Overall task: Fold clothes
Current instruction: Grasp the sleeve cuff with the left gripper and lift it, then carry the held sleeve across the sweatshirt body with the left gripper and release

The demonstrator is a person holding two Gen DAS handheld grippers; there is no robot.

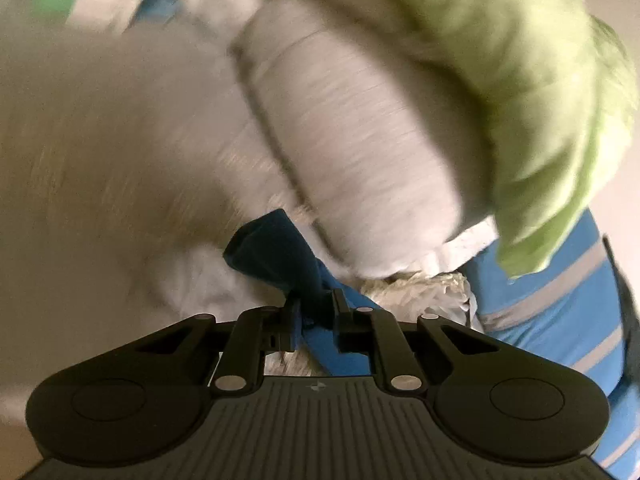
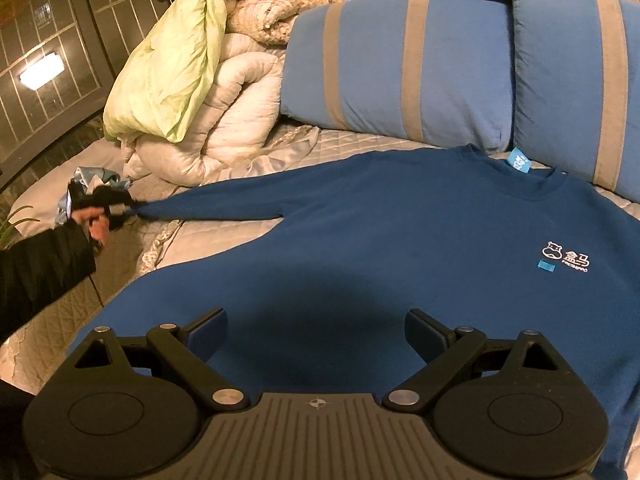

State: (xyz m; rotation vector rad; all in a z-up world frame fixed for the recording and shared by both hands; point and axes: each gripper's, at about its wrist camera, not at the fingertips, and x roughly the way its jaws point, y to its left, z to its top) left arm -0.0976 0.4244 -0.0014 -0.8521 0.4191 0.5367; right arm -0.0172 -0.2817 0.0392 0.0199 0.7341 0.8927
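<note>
Left tool (image 2: 120, 204) pinches sweatshirt (image 2: 400, 264) sleeve (image 2: 208, 206), stretched leftward.

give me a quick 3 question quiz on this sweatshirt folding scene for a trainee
1. True or false: the right gripper has its jaws clamped on the blue sweatshirt.
2. Multiple choice: what is the left gripper shut on? A) the light green sheet B) the sweatshirt's sleeve cuff C) a blue striped pillow
3. Fill in: the white logo sits on the sweatshirt's ____.

Key
1. False: its jaws stand open above the sweatshirt's body.
2. B: the sleeve is drawn out straight, away from the body.
3. Chest, below the round collar.
</note>
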